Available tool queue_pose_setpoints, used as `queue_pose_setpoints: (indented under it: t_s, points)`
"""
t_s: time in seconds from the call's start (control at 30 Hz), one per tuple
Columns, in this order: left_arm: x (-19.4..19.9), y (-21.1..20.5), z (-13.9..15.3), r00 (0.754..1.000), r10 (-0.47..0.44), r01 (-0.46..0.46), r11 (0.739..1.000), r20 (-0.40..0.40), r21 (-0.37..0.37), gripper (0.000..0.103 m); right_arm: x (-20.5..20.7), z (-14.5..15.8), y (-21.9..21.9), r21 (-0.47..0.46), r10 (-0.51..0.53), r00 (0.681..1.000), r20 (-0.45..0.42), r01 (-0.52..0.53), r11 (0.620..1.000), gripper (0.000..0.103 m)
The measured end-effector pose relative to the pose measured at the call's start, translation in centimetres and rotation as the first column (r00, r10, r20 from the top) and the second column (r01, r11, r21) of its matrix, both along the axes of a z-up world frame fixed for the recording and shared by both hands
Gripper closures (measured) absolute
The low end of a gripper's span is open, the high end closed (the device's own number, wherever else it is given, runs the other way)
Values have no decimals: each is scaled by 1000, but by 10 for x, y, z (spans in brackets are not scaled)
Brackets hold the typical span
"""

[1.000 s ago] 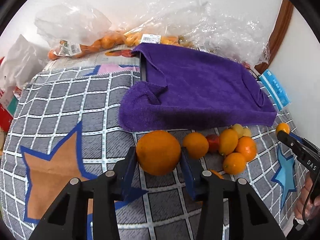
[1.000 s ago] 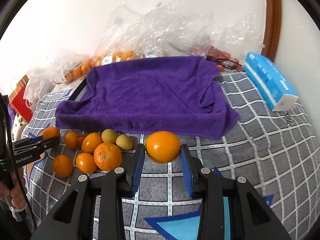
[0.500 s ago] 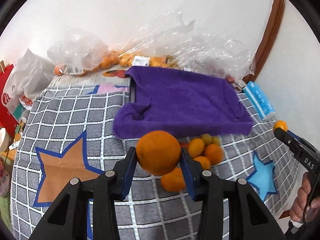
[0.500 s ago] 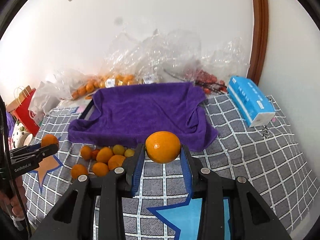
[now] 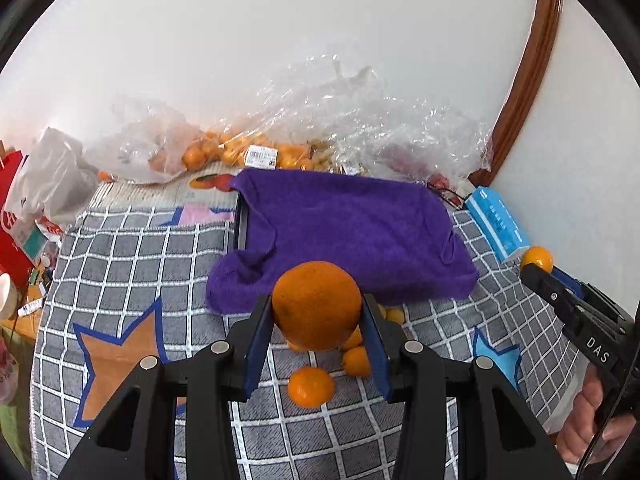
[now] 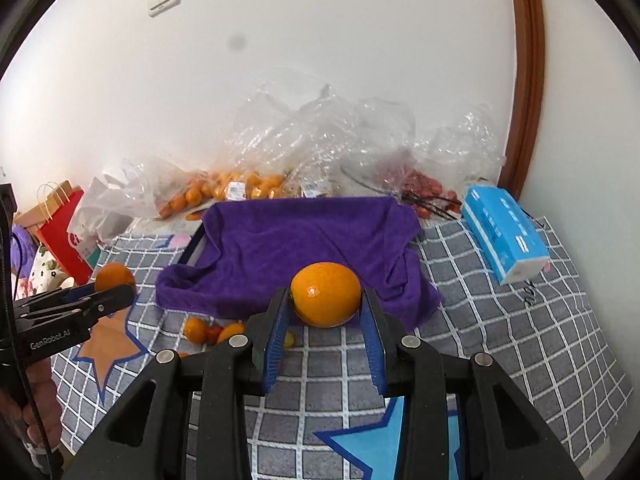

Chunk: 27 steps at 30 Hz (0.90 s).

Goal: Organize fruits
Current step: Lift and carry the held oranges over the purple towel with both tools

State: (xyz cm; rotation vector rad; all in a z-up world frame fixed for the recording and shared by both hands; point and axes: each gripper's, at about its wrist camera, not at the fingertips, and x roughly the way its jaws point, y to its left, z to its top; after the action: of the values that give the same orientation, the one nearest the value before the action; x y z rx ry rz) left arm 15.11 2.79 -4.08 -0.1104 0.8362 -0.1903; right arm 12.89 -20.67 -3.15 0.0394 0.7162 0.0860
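My left gripper (image 5: 318, 312) is shut on a large orange (image 5: 316, 304), held in the air above the checked cloth. Below it lie several small oranges (image 5: 311, 386) near the front edge of a purple towel (image 5: 344, 236). My right gripper (image 6: 326, 300) is shut on a smaller orange (image 6: 325, 294), also lifted, in front of the purple towel (image 6: 300, 240). In the left wrist view the right gripper (image 5: 538, 268) shows at the far right with its orange (image 5: 537, 258). The left gripper (image 6: 114, 288) shows at the left of the right wrist view, with the large orange (image 6: 114, 276).
Clear plastic bags (image 5: 224, 148) of small oranges and red fruit (image 6: 428, 190) lie against the wall behind the towel. A blue tissue pack (image 6: 504, 236) sits at the right. A red paper bag (image 6: 60, 224) and clutter stand at the left edge. A wooden door frame (image 6: 528, 80) rises at right.
Both grippers have risen with their oranges. The table, towel and loose fruit look farther away and lower in each view, and more of the wall shows.
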Motion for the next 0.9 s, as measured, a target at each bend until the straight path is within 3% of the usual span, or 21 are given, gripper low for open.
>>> queue_pose_setpoints:
  t_s: [0.9]
  points:
    - [37,0,42,998,24,-23,1000,58,-5,62,55,24,0,28,7,999,35,-8,1000,67]
